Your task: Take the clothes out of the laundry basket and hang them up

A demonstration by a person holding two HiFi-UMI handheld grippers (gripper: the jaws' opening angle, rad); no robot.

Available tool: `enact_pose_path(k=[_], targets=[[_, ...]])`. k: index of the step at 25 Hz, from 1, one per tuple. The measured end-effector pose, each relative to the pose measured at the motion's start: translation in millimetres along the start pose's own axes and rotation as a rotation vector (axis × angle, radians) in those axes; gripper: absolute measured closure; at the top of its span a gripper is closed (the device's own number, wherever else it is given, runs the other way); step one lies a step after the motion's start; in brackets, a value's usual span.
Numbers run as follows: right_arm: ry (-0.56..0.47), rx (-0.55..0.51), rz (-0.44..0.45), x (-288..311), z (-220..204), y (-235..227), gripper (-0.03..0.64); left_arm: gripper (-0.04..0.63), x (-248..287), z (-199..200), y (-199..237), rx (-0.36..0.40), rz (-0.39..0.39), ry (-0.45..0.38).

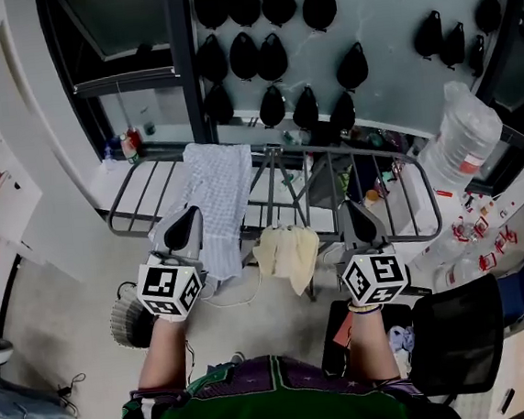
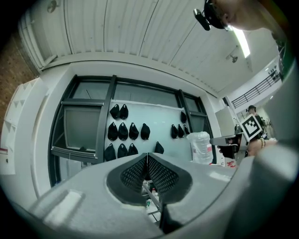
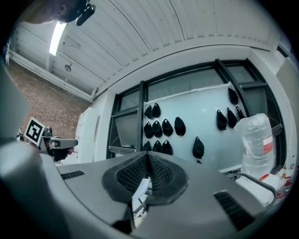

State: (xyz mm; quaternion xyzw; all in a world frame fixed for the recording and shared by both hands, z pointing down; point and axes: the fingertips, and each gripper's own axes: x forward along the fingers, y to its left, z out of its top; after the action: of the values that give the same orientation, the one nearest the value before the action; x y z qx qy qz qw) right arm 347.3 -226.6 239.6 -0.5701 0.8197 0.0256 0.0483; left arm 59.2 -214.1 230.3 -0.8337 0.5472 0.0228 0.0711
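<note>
A metal drying rack point(image 1: 396, 168) stands in front of me. A white checked towel point(image 1: 219, 199) hangs over its left part. A pale yellow cloth point(image 1: 288, 255) is draped over the near rail in the middle. My left gripper point(image 1: 184, 224) is held up just left of the towel's lower end, jaws shut and empty point(image 2: 147, 156). My right gripper point(image 1: 363, 223) hovers right of the yellow cloth, also shut with nothing between its pads point(image 3: 148, 157). A round laundry basket point(image 1: 125, 322) sits on the floor at lower left, partly hidden by the left gripper's marker cube.
A large water bottle point(image 1: 464, 138) stands at the rack's right end. A black chair point(image 1: 458, 334) is close to my right arm. Several black caps point(image 1: 270, 58) hang on the wall panel behind the rack. Small bottles point(image 1: 128, 148) sit on the left ledge.
</note>
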Motion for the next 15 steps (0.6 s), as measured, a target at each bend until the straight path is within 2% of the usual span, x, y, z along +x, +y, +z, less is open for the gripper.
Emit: enact_pose_path(k=[6, 15], targets=[[0.012, -0.034, 0.008, 10.8, -1.6, 23.6, 0.615, 0.577, -11.0, -3.7, 26.3, -0.015, 0.024, -0.005], [0.031, -0.059, 0.03, 23.0, 0.7, 41.8, 0.614, 0.577, -15.2, -4.5, 42.3, -0.018, 0.03, -0.002]])
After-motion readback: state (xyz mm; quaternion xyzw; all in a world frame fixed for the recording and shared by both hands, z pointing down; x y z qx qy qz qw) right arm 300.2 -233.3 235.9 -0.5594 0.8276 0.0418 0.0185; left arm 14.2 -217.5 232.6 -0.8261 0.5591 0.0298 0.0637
